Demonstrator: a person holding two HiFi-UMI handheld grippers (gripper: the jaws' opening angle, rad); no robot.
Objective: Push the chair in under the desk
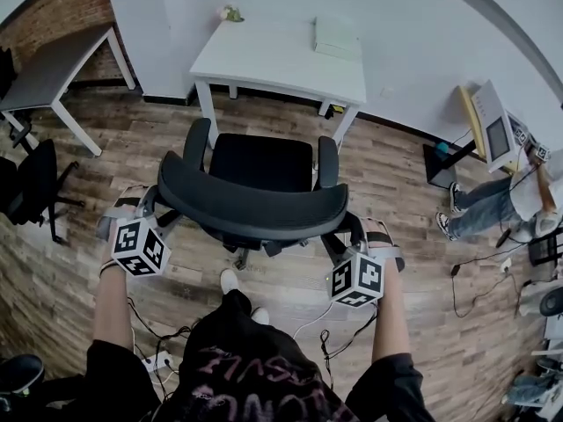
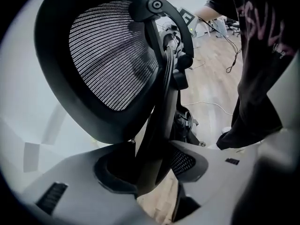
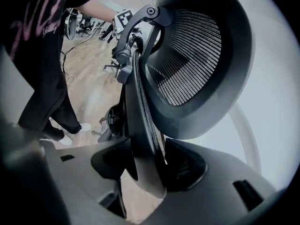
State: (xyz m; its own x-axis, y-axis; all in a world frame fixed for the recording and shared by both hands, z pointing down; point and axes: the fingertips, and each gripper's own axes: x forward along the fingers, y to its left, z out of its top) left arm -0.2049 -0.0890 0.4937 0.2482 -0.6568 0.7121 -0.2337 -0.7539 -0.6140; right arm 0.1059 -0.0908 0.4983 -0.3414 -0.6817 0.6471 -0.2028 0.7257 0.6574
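A black office chair (image 1: 261, 160) stands on the wood floor with its seat facing the white desk (image 1: 264, 60), just short of it. My left gripper (image 1: 151, 205) is at the left end of the curved backrest (image 1: 251, 207), and my right gripper (image 1: 354, 234) is at the right end. In the left gripper view the mesh backrest (image 2: 108, 55) rises ahead, and its black edge fills the gap of the left gripper (image 2: 154, 168). The right gripper (image 3: 150, 165) holds the other edge of the backrest (image 3: 192, 55) in the same way.
A pale flat box (image 1: 337, 36) and a small object (image 1: 231, 13) lie on the desk. A grey table (image 1: 53, 64) and another black chair (image 1: 35, 178) stand at the left. A person (image 1: 493, 202) sits at the right beside a screen (image 1: 494, 130). Cables (image 1: 149, 323) trail on the floor by my feet.
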